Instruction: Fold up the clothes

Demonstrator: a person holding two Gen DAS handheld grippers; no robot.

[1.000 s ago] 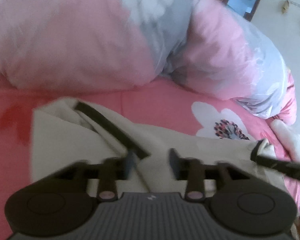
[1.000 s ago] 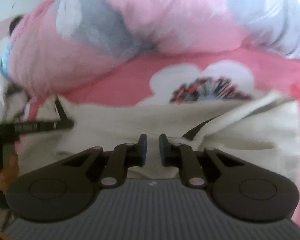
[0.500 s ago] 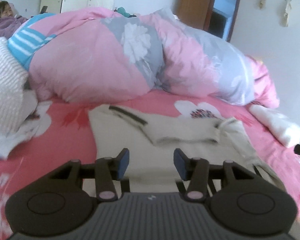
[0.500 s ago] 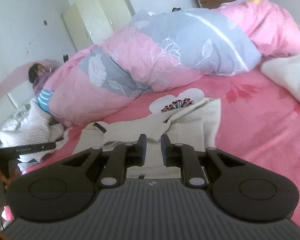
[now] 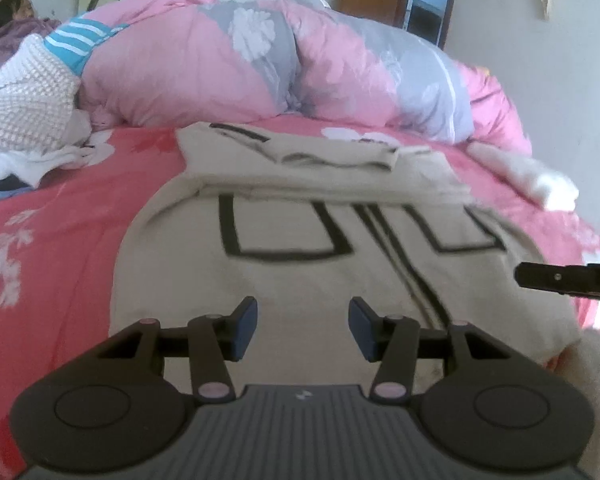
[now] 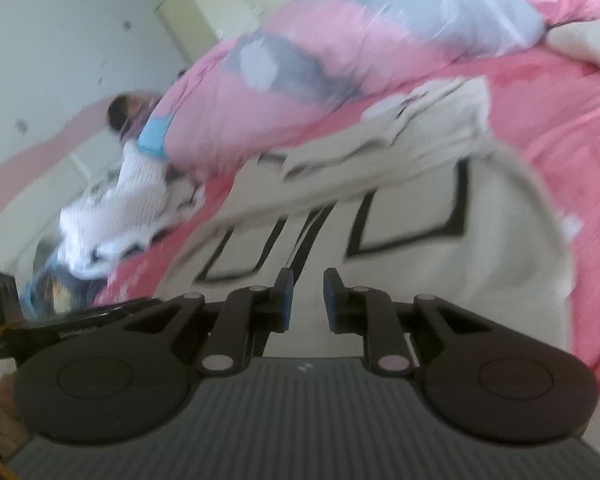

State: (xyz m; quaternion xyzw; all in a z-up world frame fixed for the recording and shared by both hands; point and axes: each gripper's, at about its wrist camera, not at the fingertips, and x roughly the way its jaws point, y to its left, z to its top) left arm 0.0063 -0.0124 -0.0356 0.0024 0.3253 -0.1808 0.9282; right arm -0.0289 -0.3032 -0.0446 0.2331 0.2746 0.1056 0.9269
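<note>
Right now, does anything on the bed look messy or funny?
Yes. The cream garment has its sleeves folded across the top, but the folded part is lumpy and a bit crooked. A heap of white clothes lies jumbled at the left of the bed, beside the pink duvet. Nothing looks torn or spilled.

Cream cloth garment with black outlines (image 5: 332, 280) looks soft and matt; pink floral cotton-like bedsheet (image 5: 72, 216) smooth; puffy pink-and-grey quilt (image 5: 204, 68) faintly sheened; white knitted blanket (image 5: 24, 96) coarse, at ten o'clock.

No readable text: only black box-shaped outlines on the cream garment (image 5: 340, 272), too blurred to read.
</note>
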